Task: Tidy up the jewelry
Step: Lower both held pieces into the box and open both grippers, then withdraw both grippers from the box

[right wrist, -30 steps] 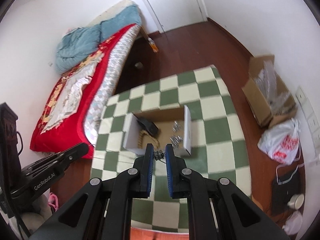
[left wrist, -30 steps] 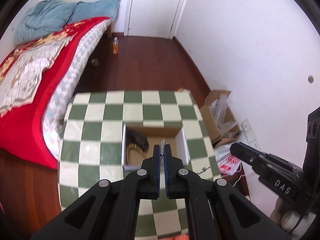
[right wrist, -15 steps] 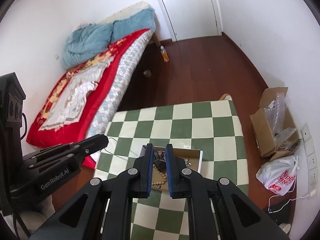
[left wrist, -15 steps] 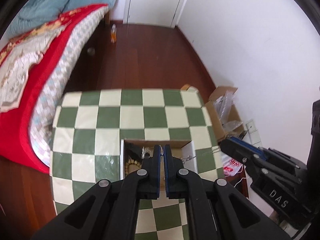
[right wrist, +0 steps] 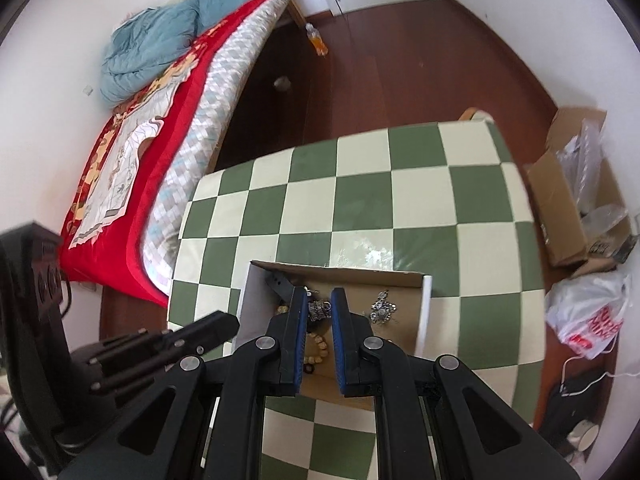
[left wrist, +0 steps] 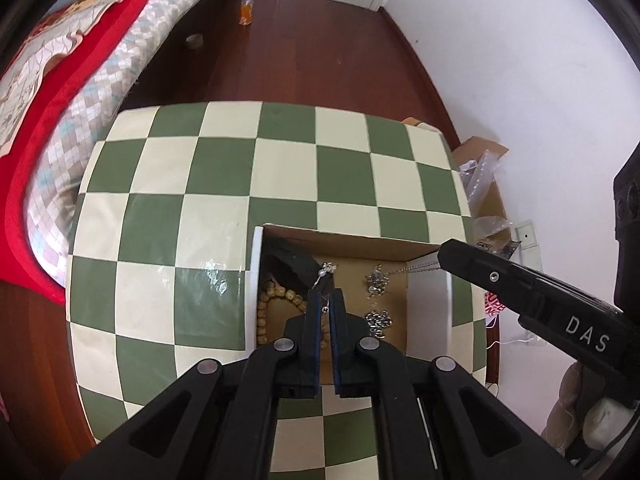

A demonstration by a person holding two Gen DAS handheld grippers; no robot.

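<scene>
An open cardboard box (left wrist: pixel 256 280) (right wrist: pixel 426 304) sits on the green-and-cream checkered table (left wrist: pixel 168 240). Inside lie a wooden bead bracelet (left wrist: pixel 276 300), a black strap (left wrist: pixel 292 268) and small silver pieces (left wrist: pixel 378 320). My left gripper (left wrist: pixel 327 294) hangs over the box's left half. Its jaws are opening a crack, and a thin silver earring (left wrist: pixel 326 274) is still caught at their tips. My right gripper (right wrist: pixel 320 300) is shut on a silver chain with charms (right wrist: pixel 318 310) just above the box. In the left wrist view, that chain (left wrist: pixel 416 269) trails from the right gripper (left wrist: pixel 444 254).
A bed with a red cover (right wrist: pixel 132 148) stands left of the table. On the floor at the right are a cardboard carton (right wrist: pixel 560 200) and a white plastic bag (right wrist: pixel 588 316). An orange bottle (left wrist: pixel 245 8) stands on the wooden floor beyond the table.
Both grippers have come down and forward over the box, which now looks much larger. A slight gap has appeared between the left pads. The right gripper keeps its chain.
</scene>
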